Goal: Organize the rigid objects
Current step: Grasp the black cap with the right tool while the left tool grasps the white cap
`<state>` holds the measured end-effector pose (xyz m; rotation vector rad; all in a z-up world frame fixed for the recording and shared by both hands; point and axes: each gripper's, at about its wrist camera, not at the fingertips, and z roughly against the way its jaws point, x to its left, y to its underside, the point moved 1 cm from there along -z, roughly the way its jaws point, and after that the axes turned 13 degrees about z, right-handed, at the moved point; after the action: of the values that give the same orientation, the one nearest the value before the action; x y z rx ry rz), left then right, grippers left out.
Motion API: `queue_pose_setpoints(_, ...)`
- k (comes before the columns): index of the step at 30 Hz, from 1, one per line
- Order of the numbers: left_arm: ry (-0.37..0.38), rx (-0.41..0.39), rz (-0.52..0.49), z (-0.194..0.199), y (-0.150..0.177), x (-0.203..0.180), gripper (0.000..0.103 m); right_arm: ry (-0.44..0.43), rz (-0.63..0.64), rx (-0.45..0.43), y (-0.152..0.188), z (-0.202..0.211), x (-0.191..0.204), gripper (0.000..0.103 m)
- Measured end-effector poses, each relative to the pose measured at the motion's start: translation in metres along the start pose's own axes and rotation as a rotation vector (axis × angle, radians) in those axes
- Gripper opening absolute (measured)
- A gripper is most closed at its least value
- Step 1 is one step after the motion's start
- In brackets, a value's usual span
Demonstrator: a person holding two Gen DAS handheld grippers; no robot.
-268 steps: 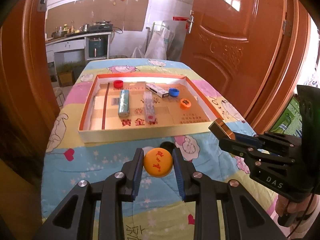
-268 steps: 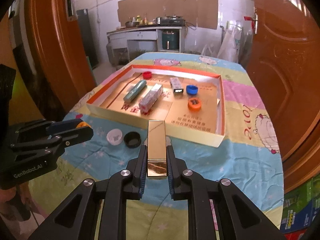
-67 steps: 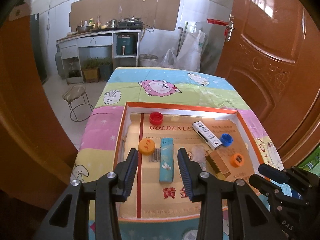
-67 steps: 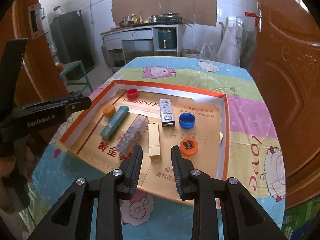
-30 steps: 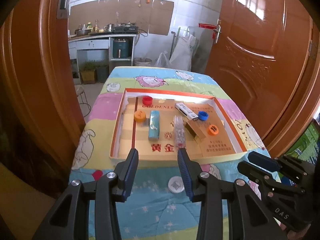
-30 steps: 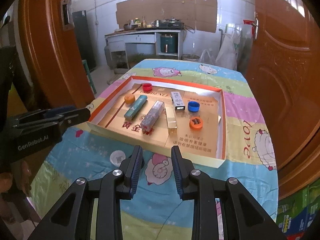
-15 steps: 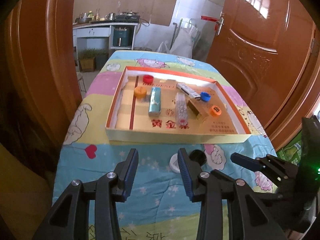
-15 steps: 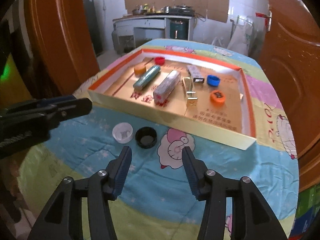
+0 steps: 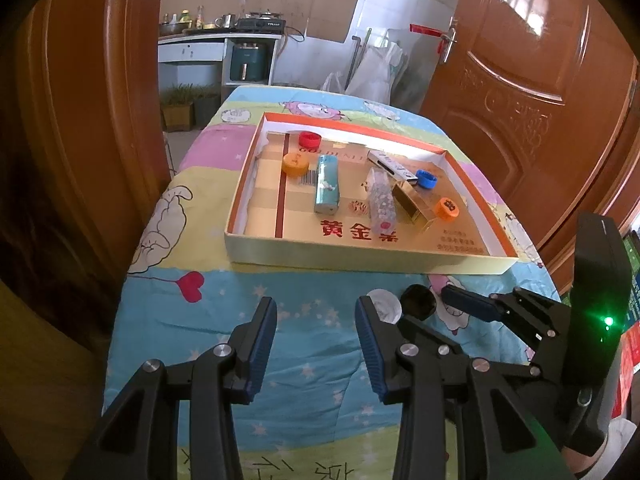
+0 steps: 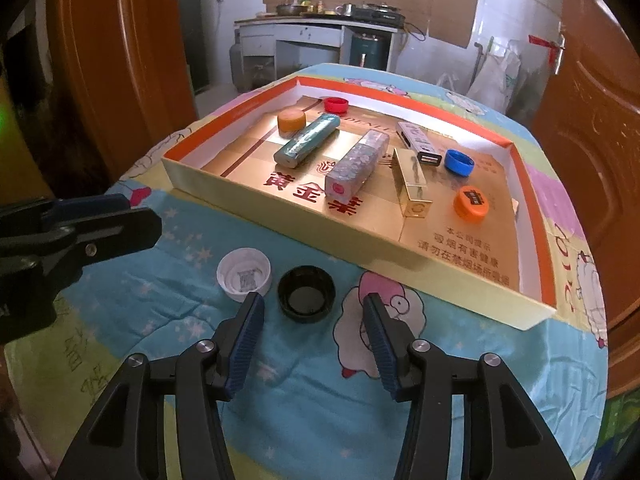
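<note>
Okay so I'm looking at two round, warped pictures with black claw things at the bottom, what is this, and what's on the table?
There is no robot here. A person holds a two-fingered gripper in each hand, and each gripper carries a wide-angle camera looking along its fingers. One picture comes from the left gripper, the other from the right gripper; each also catches the other one at its edge.

On a table with a cartoon-print cloth sits a shallow cardboard tray. It holds a red cap, two orange caps, a blue cap, a teal case, a glittery case, a gold box and a small white box.

Outside the tray, on the cloth, lie a white cap and a black cap, both hollow side up.

Neither gripper holds anything. The right one's jaws are closing, with the black cap just ahead of them, not between them.
</note>
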<state>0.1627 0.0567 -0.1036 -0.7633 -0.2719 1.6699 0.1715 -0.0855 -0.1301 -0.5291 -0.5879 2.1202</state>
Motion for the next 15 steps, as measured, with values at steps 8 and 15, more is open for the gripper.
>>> queue_pose_setpoints(8, 0.036, 0.052, -0.055, -0.014, 0.006, -0.015, 0.041, 0.012, -0.011, -0.008, 0.006, 0.008, -0.006, 0.03)
queue_pose_setpoints(15, 0.038, 0.097, -0.145, -0.036, 0.017, -0.048, 0.041, 0.026, -0.101, -0.009, 0.032, 0.028, -0.035, 0.03)
